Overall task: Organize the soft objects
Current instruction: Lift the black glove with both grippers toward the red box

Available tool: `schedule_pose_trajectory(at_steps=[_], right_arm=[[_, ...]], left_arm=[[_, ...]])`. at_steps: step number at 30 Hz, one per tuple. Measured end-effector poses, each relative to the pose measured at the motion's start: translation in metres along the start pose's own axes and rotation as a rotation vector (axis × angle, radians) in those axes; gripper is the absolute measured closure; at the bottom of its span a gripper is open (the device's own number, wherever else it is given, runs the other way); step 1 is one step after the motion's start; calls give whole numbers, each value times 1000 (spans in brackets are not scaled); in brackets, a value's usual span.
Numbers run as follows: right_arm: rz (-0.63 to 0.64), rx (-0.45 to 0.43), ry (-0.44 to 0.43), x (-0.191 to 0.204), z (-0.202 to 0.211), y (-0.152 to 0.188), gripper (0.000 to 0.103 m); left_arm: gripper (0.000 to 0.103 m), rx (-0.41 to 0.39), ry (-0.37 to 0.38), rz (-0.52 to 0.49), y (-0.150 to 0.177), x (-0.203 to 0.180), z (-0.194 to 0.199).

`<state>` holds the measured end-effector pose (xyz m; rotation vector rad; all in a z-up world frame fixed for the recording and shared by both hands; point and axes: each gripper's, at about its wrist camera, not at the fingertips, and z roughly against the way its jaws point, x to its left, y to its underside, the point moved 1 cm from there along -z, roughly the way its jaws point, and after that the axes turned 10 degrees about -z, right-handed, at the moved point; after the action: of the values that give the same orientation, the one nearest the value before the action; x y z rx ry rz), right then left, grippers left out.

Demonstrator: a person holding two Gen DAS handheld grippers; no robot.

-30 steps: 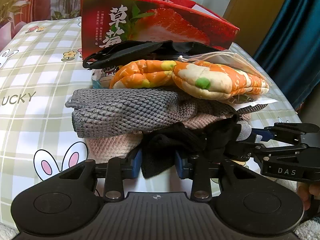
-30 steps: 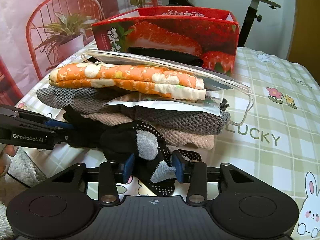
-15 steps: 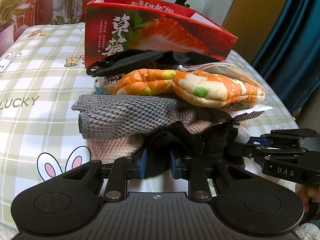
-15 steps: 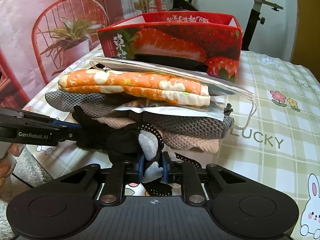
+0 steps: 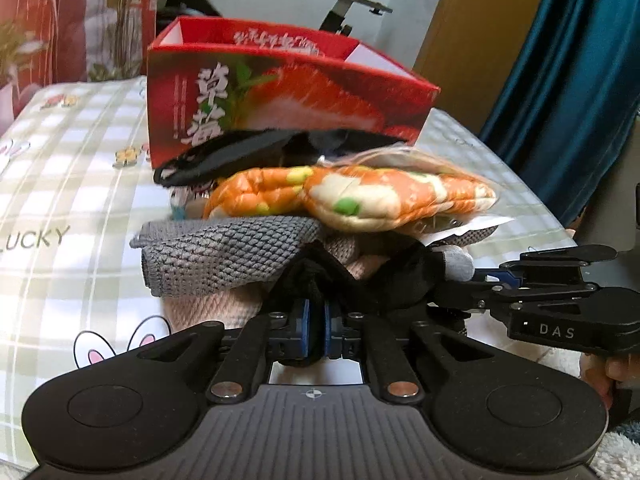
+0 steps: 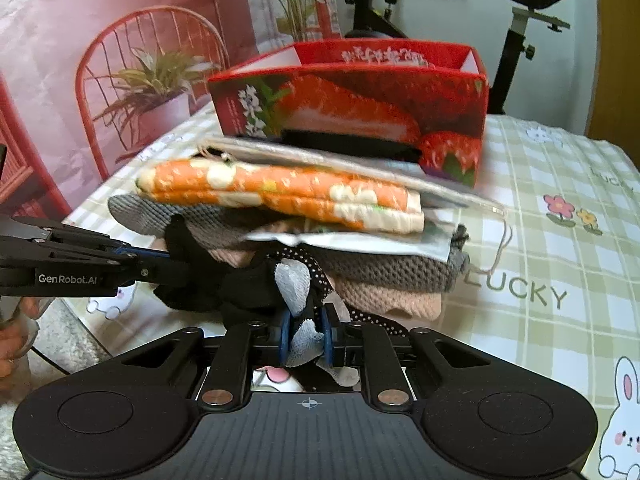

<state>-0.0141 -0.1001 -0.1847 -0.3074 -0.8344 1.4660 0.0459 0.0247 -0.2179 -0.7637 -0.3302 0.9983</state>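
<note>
A stack of soft items lies on the checked cloth: a pink knit (image 5: 208,312) at the bottom, a grey knit (image 5: 224,252), an orange quilted mitt (image 5: 360,196) (image 6: 280,192), a plastic-wrapped pack (image 6: 340,160) and a black strap (image 5: 224,156) on top. A black glove with grey patches and white dots (image 6: 256,292) (image 5: 384,280) lies at the stack's near edge. My left gripper (image 5: 316,332) is shut on one end of the glove. My right gripper (image 6: 306,336) is shut on its grey-patched end. Each gripper shows from the side in the other's view.
A red strawberry-print box (image 5: 280,96) (image 6: 352,96) stands open just behind the stack. The table's checked cloth (image 6: 560,260) with rabbits and "LUCKY" spreads on both sides. A red chair (image 6: 132,80), a potted plant and an exercise bike (image 6: 520,20) stand beyond the table.
Both grippers have closed from open onto the black glove. Both have risen and drawn back a little, lifting the glove's ends at the stack's edge.
</note>
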Motion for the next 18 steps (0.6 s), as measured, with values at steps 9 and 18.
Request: schedule_pose_trajectory(at_steps=[9,18], right_arm=[[15,-34,-28,6,13,-4,90],[102,-168,-98,30,58,-24,94]], left_arm=[[96,-52,-5,-14,-6,-6,18],[97,-223,-37,-78,-21,-18,68]])
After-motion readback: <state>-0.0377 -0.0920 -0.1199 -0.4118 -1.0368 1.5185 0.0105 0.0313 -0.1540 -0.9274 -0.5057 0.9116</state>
